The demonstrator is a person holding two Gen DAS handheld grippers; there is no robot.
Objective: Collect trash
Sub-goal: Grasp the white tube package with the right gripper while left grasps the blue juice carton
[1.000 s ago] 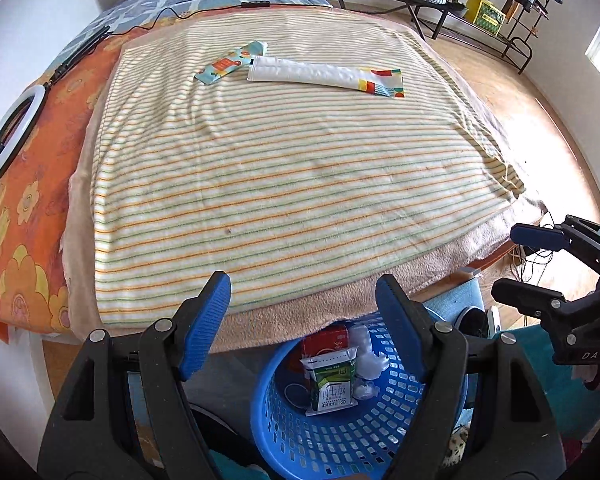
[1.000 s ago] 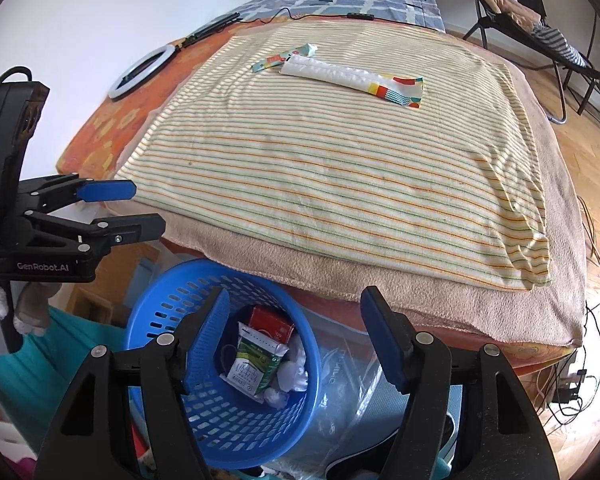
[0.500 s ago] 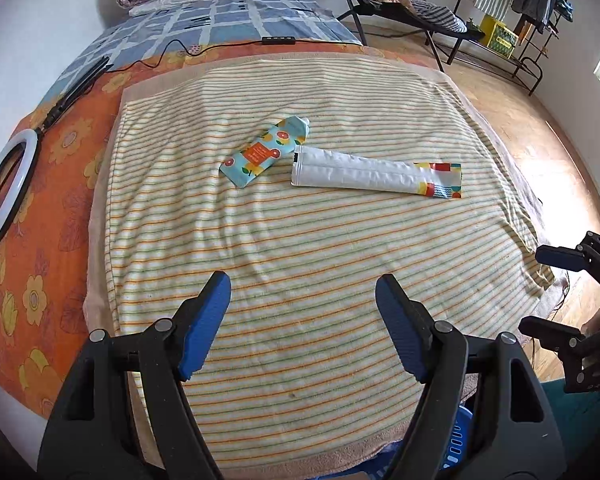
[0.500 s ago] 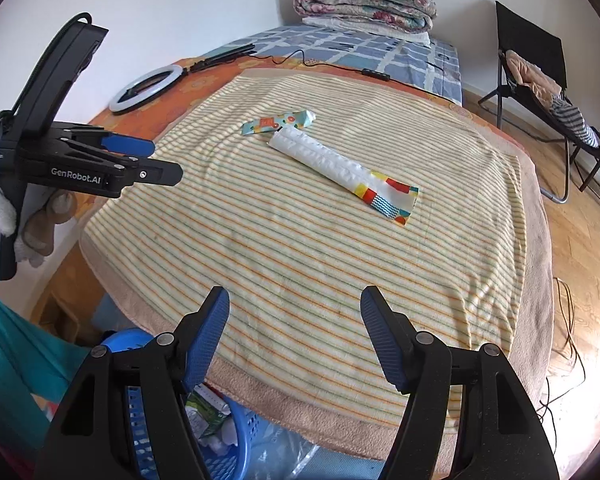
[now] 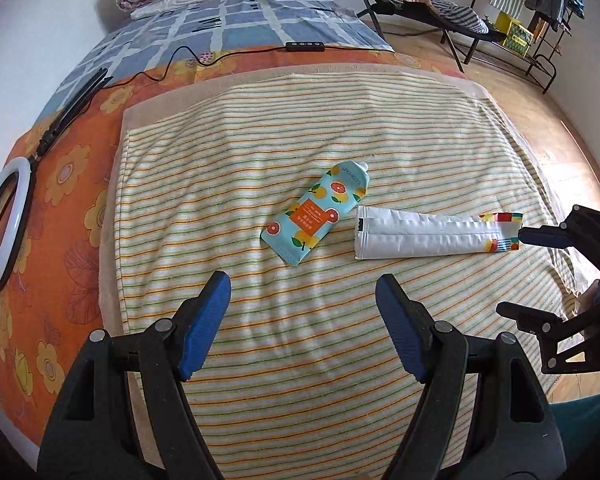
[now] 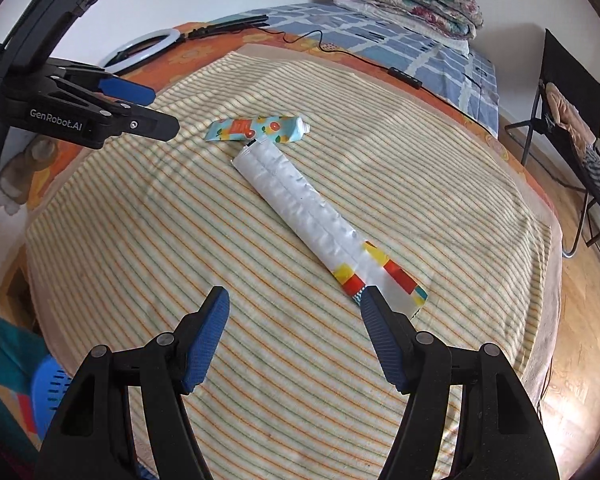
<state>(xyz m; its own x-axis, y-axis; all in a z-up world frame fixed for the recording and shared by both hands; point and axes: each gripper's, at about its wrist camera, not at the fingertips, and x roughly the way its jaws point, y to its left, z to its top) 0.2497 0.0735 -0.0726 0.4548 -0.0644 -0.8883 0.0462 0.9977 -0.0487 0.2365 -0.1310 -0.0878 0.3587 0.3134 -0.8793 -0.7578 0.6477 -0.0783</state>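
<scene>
On the striped blanket (image 5: 260,360), the left gripper (image 5: 303,312) hangs with jaws wide just short of the fruit-print pouch (image 5: 318,213), whose end touches the long white wrapper (image 5: 424,237). The right gripper (image 6: 295,330), jaws also wide and empty, has one fingertip (image 6: 374,312) at the wrapper's coloured end. Only its view catches the blue basket (image 6: 48,388) at the lower left.

Right gripper (image 6: 294,304) is spread wide over the striped towel (image 6: 180,240), holding nothing. Its right finger (image 6: 380,336) sits right at the colourful end of the long white wrapper (image 6: 300,208). Citrus-print tube (image 6: 260,129) lies at 12 o'clock, left gripper (image 6: 156,106) at 10, also open.
</scene>
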